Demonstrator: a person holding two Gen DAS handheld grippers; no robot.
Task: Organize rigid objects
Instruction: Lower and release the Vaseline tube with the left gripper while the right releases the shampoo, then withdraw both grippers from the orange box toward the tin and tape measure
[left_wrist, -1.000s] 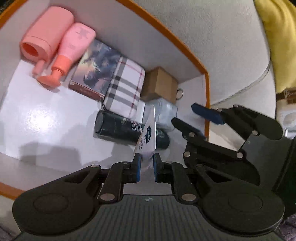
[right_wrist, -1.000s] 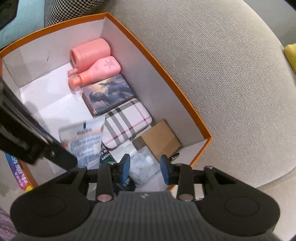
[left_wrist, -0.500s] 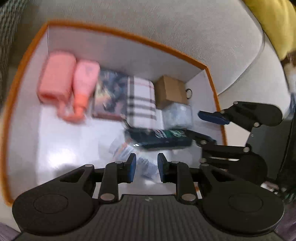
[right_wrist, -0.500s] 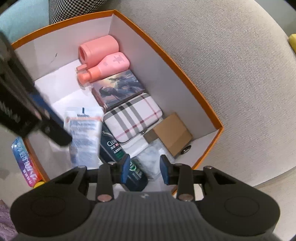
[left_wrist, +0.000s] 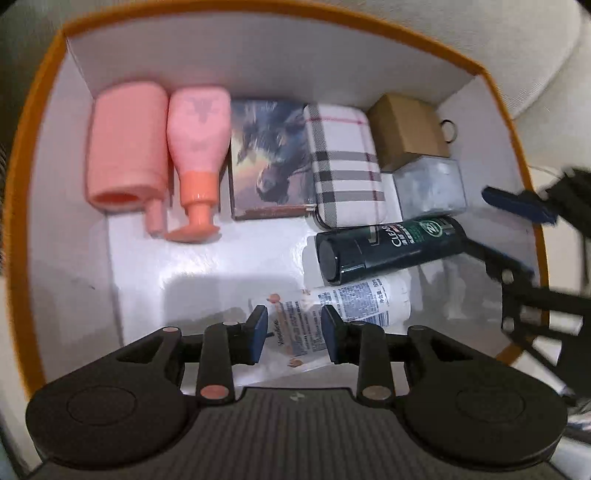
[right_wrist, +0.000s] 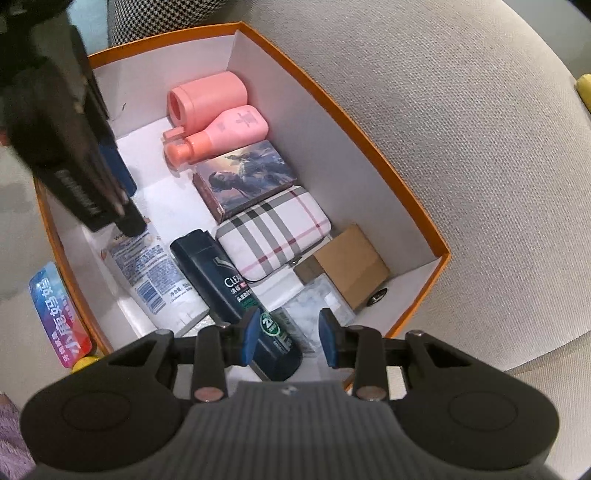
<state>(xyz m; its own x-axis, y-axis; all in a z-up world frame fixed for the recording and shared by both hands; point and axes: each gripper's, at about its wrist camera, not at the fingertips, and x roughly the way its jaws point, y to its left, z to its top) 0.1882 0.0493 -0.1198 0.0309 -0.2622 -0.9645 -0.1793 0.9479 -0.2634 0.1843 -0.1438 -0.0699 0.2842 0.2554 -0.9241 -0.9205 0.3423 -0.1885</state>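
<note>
A beige woven sofa cushion (right_wrist: 461, 155) fills the space ahead and to the right of the fingers. Far ahead on the left sits a black-and-white houndstooth cushion (right_wrist: 162, 14), with a pale blue fabric (right_wrist: 88, 22) just beside it. A yellow fabric edge (right_wrist: 584, 90) shows far right.

Right gripper (right_wrist: 289, 336) jaws apart, empty, above dark Clear bottle (right_wrist: 236, 295) in orange box (right_wrist: 373, 155). White tube (right_wrist: 155, 280) lies flat beside the bottle, plaid case (right_wrist: 273, 232) on its other side. Left gripper (right_wrist: 74, 147) over box's left edge.
</note>
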